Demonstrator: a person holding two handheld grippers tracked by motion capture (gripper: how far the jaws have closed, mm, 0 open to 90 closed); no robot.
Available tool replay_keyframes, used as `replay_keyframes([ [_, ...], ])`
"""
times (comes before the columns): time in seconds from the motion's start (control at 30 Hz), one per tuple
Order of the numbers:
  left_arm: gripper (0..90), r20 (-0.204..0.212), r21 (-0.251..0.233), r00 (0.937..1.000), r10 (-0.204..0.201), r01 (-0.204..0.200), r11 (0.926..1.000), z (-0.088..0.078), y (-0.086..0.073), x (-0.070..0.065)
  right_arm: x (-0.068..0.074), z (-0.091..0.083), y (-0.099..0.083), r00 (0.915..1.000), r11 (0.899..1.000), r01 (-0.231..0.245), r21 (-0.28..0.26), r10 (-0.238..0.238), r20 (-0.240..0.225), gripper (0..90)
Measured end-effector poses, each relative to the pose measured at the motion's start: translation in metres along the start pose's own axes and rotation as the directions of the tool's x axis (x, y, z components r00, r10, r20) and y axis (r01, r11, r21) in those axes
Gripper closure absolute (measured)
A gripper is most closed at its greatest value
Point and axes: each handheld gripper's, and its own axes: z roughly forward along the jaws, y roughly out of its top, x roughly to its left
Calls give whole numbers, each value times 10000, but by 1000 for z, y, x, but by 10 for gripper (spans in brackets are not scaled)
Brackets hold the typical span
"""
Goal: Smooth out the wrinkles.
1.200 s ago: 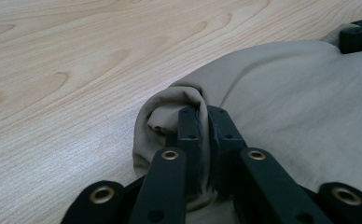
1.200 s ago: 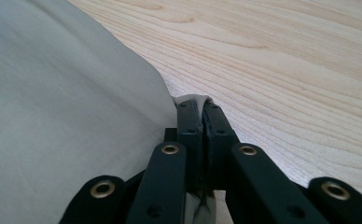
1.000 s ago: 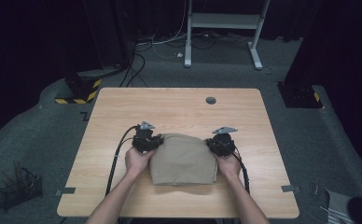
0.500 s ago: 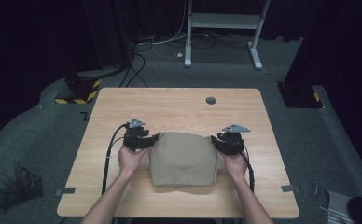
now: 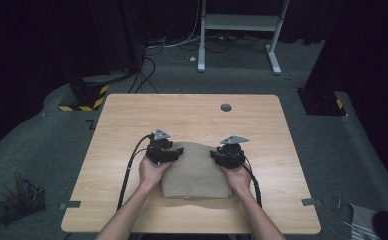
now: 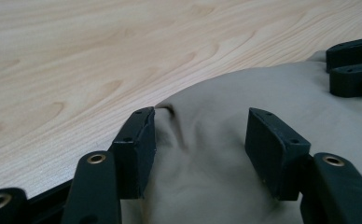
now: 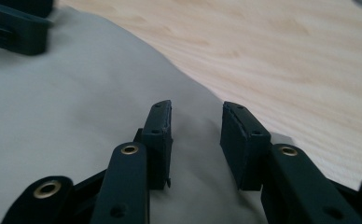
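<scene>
The bench [image 5: 192, 120] is evenly lit from above while the room around it sinks into near black. Both gripper views are soft, the bench grain blurring toward the far edge; no glare.

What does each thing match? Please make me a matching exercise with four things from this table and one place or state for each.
Things:
1. beige cloth
2. left tongs
3. right tongs
4. round grey cap

Places or states:
A. over the cloth's right far corner, open
B. set in the far part of the tabletop
C. folded, lying between both hands
D. over the cloth's left far corner, open

Pairs: 1-C, 2-D, 3-A, 4-B
</scene>
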Motion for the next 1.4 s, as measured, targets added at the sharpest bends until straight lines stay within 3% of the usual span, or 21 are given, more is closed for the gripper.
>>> replay_keyframes([
  [0.07,397,200,85,9984,-526,524,9986,0,-2,9,-13,6,-6,9986,9983,-521,253,521,11,623],
  [0.13,394,74,122,9984,-569,568,9983,-3,-5,15,-21,6,-11,9958,9957,-900,237,904,-162,628],
  [0.23,401,-247,274,9970,-728,735,9969,-8,-10,21,-19,2,-11,9992,9991,-332,265,326,225,627],
  [0.3,403,-296,209,9964,-789,795,9966,-14,-11,25,-19,-1,-10,9987,9991,-374,199,367,357,613],
  [0.43,410,-352,-74,9986,-404,402,9992,-31,-10,21,-17,-11,-9,9972,9995,-305,-46,307,685,569],
  [0.6,398,225,-800,9995,236,-217,9966,-51,-9,0,-11,-38,-8,9979,9972,-34,-744,82,645,546],
  [0.73,383,711,-770,9920,1045,-990,9921,-53,-13,-24,-1,-56,-16,9993,9949,139,-1001,-104,350,531],
  [0.87,378,750,-370,9886,1308,-1283,9910,-46,-24,-31,9,-62,-29,9998,9951,175,-978,-172,40,525],
  [1.07,380,502,346,9927,1094,-1112,9932,-31,-48,-24,11,-52,-53,9999,9990,151,-414,-154,-73,521],
  [1.4,379,442,232,9951,879,-890,9958,-31,-52,-24,11,-65,-67,9997,9987,220,-462,-216,101,501],
])
